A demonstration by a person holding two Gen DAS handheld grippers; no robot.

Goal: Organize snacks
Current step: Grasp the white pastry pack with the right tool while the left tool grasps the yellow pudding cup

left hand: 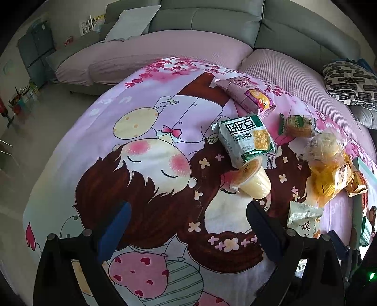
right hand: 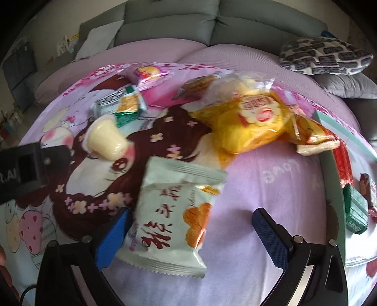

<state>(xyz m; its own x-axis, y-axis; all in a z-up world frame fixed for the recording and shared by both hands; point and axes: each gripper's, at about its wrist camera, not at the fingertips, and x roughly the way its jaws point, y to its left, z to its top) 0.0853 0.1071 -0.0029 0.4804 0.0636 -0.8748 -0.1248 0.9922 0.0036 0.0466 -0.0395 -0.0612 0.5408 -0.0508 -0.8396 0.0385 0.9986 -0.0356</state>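
Snacks lie on a cartoon-print cloth (left hand: 146, 179). In the left wrist view my left gripper (left hand: 188, 217) is open and empty, a little short of a tipped pudding cup (left hand: 253, 182). Beyond it lie a green-white cracker bag (left hand: 247, 138), a purple bag (left hand: 245, 94), a small wrapped cake (left hand: 298, 126) and a yellow bag (left hand: 329, 171). In the right wrist view my right gripper (right hand: 190, 222) is open, with a white pastry packet (right hand: 174, 214) lying between its fingers, touching the left one. The yellow bag (right hand: 247, 122) and pudding cup (right hand: 106, 138) lie beyond.
A pale green box (right hand: 334, 188) with red and green packets inside stands at the right edge. A grey sofa (left hand: 212, 21) with pink covers and a patterned cushion (left hand: 348, 82) lies behind the cloth. The left gripper's body (right hand: 28, 171) shows at the right wrist view's left edge.
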